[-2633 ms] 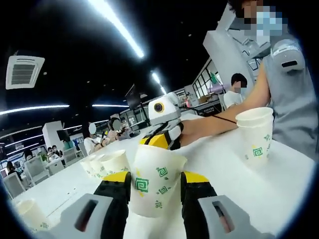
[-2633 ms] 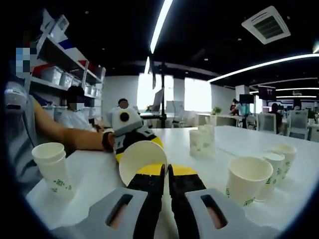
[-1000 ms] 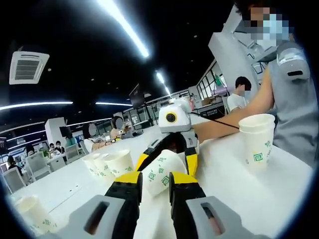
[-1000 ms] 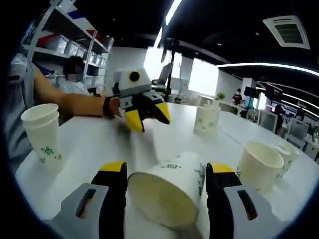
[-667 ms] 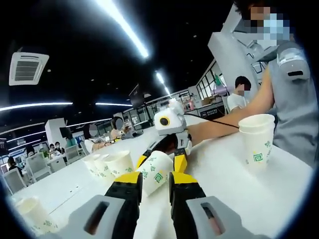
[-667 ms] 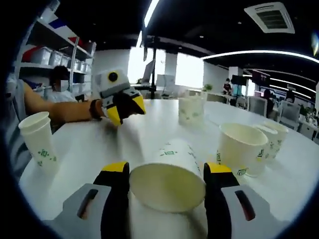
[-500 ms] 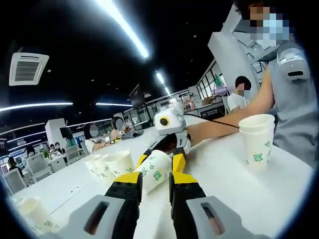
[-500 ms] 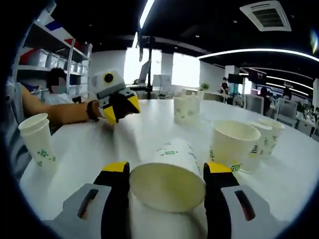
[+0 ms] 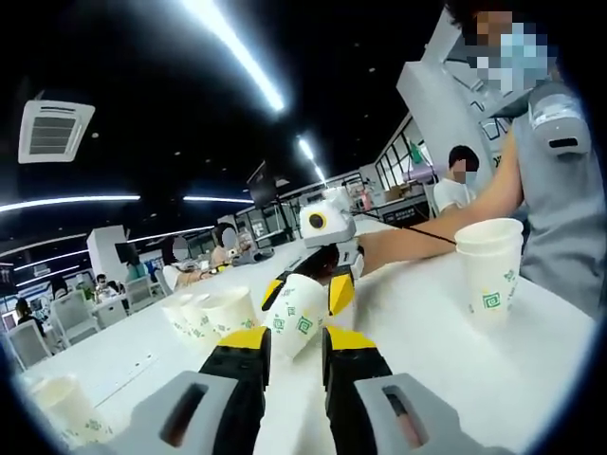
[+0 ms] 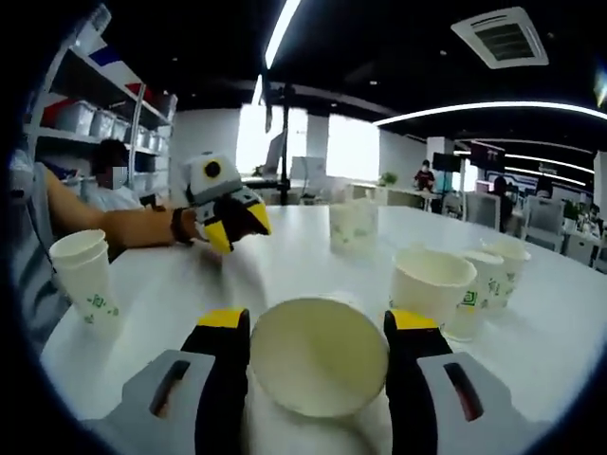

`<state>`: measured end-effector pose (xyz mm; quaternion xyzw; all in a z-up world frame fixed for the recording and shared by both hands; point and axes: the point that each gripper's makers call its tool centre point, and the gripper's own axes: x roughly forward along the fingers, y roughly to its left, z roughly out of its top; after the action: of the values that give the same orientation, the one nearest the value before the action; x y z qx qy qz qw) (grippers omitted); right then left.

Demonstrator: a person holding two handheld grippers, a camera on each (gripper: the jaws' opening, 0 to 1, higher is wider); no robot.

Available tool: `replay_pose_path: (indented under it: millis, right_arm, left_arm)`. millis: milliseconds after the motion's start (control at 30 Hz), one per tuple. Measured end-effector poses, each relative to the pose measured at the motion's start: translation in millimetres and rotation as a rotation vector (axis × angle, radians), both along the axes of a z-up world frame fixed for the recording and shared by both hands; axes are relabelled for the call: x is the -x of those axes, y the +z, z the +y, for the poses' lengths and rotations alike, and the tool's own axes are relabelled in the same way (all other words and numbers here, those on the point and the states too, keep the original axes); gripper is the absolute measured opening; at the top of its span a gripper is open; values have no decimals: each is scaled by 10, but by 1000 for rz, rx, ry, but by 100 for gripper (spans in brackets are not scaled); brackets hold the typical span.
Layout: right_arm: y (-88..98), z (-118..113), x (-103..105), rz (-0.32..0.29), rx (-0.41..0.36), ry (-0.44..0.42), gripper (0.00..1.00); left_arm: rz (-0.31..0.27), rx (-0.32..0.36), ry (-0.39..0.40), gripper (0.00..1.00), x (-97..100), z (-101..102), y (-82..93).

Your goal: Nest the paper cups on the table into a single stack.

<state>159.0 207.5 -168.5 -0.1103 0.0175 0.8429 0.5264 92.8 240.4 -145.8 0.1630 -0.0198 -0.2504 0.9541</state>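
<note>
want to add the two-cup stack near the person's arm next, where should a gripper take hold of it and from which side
Grip the nested paper cups across the side wall, just under the rolled rims, coming in level from the open table side. The stack stands upright and tapers downward, so the wider top probably keeps it from slipping through. The person's forearm is behind it. The left gripper looks free; the right gripper holds a paper cup.

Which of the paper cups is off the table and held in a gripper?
The cup between the right gripper's jaws, tipped with its open mouth facing the camera. The other cups, like the stacked pair at the left, stand upright on the table.
</note>
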Motion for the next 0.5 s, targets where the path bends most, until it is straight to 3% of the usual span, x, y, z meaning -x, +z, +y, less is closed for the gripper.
replay_pose_path:
  millis: [300,500]
  right_arm:
    - [270,-63,396,-23,-118,120,59]
    - [367,-96,458,18,-154,154,57]
  left_arm:
    - [5,1,0,23,-15,23,-20]
    - [7,0,-6,23,-12,-3,-27]
